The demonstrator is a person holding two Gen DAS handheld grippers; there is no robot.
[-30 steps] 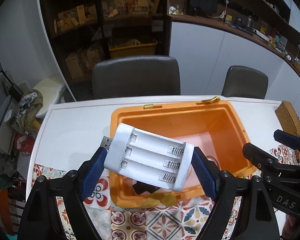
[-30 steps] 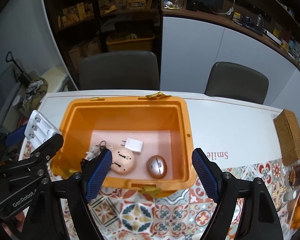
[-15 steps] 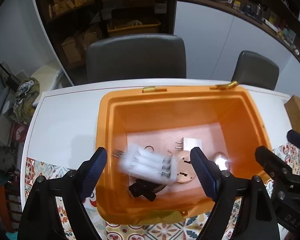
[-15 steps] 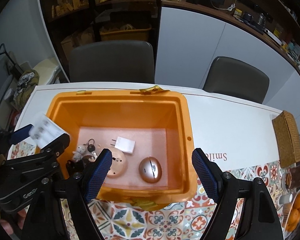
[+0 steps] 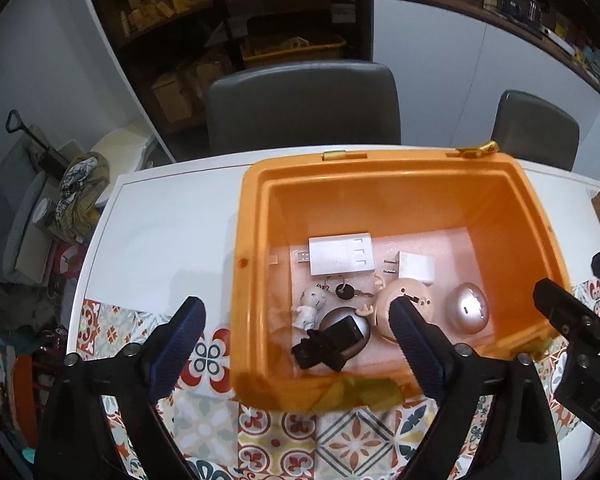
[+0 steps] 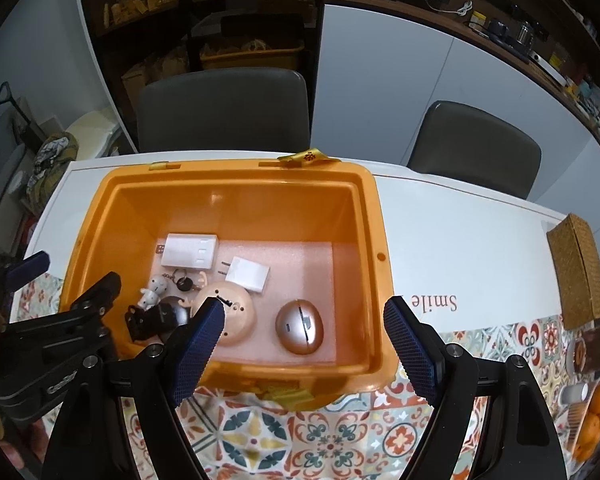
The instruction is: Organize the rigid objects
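Your left gripper [image 5: 296, 334] hangs over the near-left corner of the orange bin [image 5: 256, 216], its jaws having just been opening and now wide apart with nothing between them; one blue pad sits outside the bin wall over the patterned tablecloth [image 5: 352, 440], the other over the bin's inside. Your right gripper [image 6: 304, 342] is likewise spread, empty, straddling the bin's near-right part. Closest to you on the pink foam floor lies a black clip-like piece [image 5: 326, 344] resting on a dark round thing, just left of a round beige gadget [image 5: 404, 304] and a silver egg-shaped gadget [image 5: 468, 308]. Just past the black piece lies a small white figurine [image 5: 312, 304] with a key ring [image 5: 342, 286]. Beyond those, the white battery charger [image 5: 340, 254] lies flat in the far-left part of the floor, face down, its long axis running left to right, roughly along the bin's back wall, and its USB plug pointing left toward the left wall. Its right end is just beside a white wall plug adapter [image 5: 416, 266], whose prongs point back toward the charger. The bin stands on a white table [image 5: 160, 232], with a woven box [image 6: 576, 272] off to your right and two dark chairs [image 5: 300, 104] behind.
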